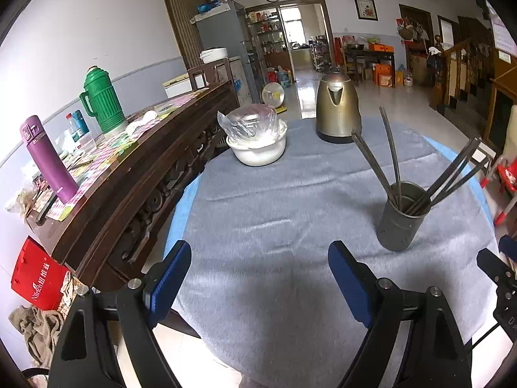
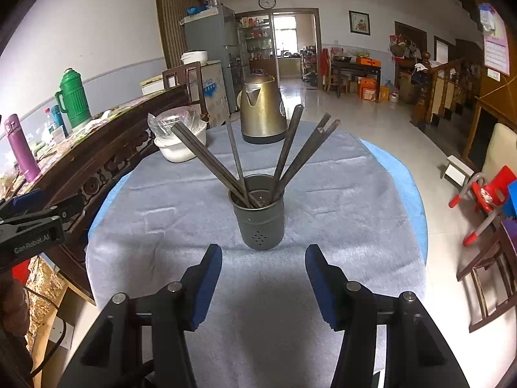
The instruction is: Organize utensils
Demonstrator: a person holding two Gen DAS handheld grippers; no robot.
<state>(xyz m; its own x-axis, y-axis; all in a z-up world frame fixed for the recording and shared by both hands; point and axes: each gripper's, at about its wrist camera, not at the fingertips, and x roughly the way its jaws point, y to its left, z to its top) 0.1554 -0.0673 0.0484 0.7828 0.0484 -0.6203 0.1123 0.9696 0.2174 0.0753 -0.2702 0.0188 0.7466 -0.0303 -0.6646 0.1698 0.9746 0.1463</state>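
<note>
Chopsticks (image 2: 206, 158), dark metal, stand in the grey perforated metal cup (image 2: 259, 223) at your right tool's (image 2: 263, 253) 12 o'clock; both tools spread, empty, right nearer.

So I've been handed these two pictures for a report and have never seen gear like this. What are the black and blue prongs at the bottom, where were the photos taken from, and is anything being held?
Each picture comes from a camera mounted on a hand-held gripper, looking out along its jaws. The left gripper and right gripper are both open and hold nothing. On the grey cloth stands a metal holder with dark chopsticks fanned inside it. Behind are a kettle and a white bowl under plastic wrap.
</note>
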